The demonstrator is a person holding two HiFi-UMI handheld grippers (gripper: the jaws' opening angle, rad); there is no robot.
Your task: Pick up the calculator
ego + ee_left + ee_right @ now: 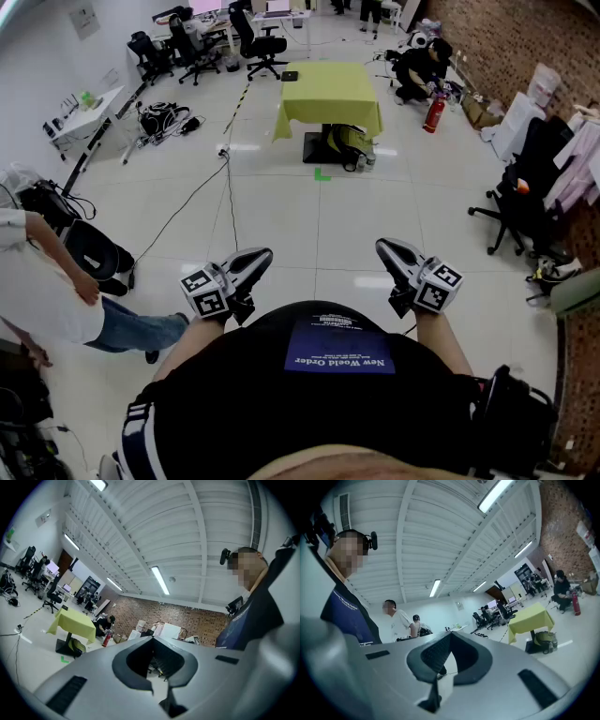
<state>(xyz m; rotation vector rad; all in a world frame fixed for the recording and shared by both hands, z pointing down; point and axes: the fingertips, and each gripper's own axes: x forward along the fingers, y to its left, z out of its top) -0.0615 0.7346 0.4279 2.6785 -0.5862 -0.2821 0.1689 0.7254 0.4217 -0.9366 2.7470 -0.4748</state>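
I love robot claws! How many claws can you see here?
2. The left claw is low on the left of the head view, the right claw low on the right. Both are shut and empty. None seems hidden.

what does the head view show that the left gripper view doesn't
Only the head view: both grippers from above, the left gripper and right gripper, both shut and empty in front of the wearer, plus a bystander in a white shirt at the left edge.
Only the left gripper view: the ceiling lights and the wearer's head camera.
Both: the green table, the red extinguisher and the crouching person next to it.
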